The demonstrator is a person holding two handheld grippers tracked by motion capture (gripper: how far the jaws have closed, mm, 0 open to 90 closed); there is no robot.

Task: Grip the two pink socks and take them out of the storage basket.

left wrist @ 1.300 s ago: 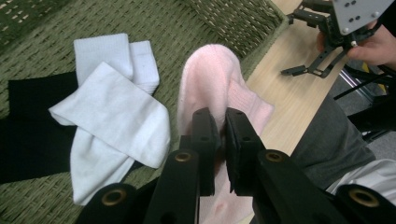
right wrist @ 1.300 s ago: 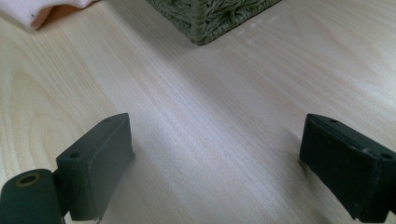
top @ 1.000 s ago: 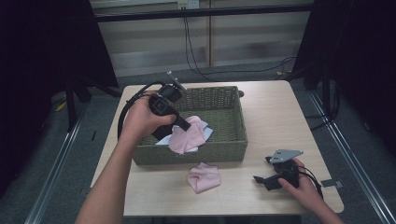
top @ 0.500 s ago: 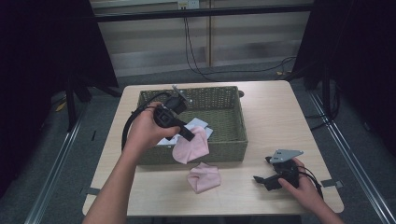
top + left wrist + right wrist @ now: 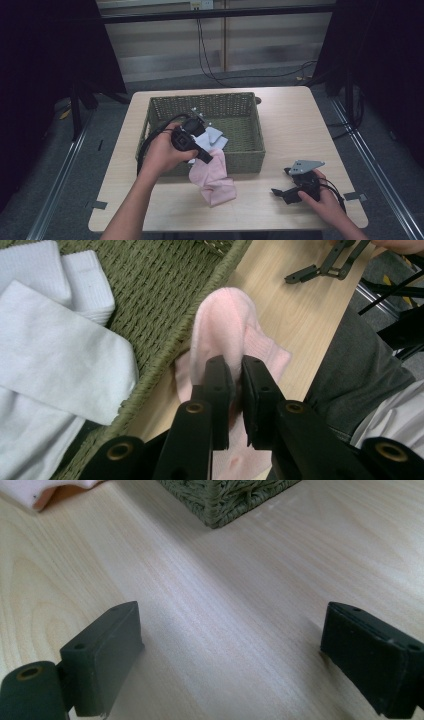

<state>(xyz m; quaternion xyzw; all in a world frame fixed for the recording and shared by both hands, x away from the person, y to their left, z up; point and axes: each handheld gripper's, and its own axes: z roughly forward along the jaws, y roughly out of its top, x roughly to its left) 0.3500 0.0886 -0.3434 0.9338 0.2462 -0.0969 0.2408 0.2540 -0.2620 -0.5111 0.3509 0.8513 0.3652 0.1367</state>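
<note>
A soft, light pink sock (image 5: 225, 325) is pinched at its folded edge by the left gripper (image 5: 234, 390), at the basket's (image 5: 250, 162) six o'clock; the right gripper (image 5: 230, 655) is spread above the surface (image 5: 210, 610)

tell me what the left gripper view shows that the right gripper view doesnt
Left gripper view alone: the left tool shut on a pink sock, white socks lying inside the basket, and the other hand's tool farther off over the table.

Right gripper view alone: the right tool with jaws wide apart and nothing between them, low over bare wood.

Both: the woven green basket, the light wooden table, and some pink fabric.
</note>
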